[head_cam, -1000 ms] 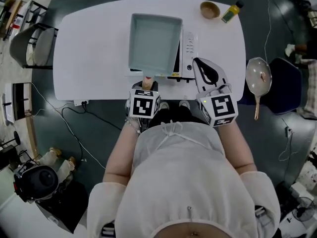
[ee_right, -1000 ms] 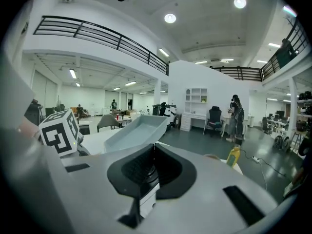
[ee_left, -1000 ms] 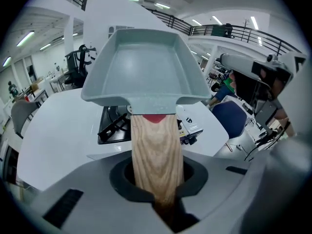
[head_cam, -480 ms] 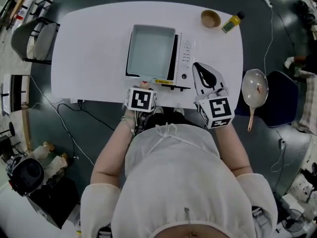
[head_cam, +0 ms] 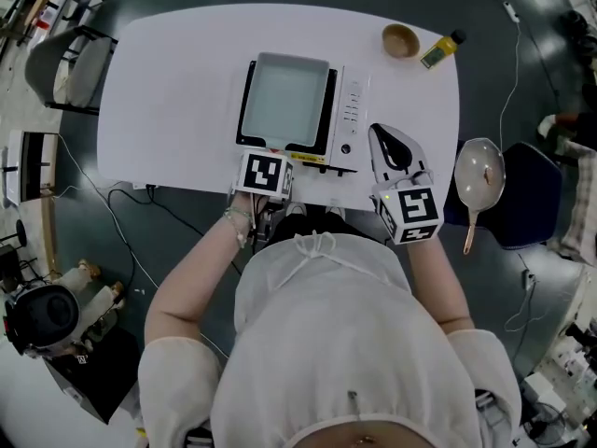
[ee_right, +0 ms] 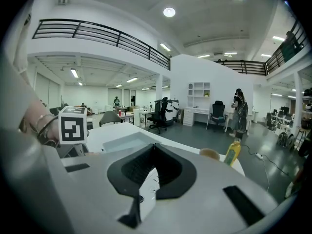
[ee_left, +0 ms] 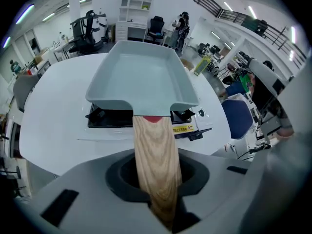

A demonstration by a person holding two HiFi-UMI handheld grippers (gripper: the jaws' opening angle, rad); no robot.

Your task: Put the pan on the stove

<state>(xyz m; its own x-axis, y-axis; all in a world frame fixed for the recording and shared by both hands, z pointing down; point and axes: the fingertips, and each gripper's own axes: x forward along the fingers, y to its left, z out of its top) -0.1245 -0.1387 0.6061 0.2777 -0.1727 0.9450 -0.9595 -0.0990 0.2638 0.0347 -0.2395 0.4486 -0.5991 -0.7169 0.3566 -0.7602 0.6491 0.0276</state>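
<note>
1. Pan (head_cam: 284,101) and stove (head_cam: 347,110) stand near the table's (head_cam: 168,91) front edge, within easy reach.
2. It lies level over the burner grates, where the task wants it, with its handle (ee_left: 155,155) towards the person.
3. Left tool (ee_left: 156,179) grips that handle. Its jaws have just been opening, probably to let go.
4. Right tool (ee_right: 155,152) hangs beside the stove, jaws together and empty.
5. Stove's yellow label (ee_left: 184,129) is too small to read.

Right gripper (head_cam: 377,132) closed, nearly level.
</note>
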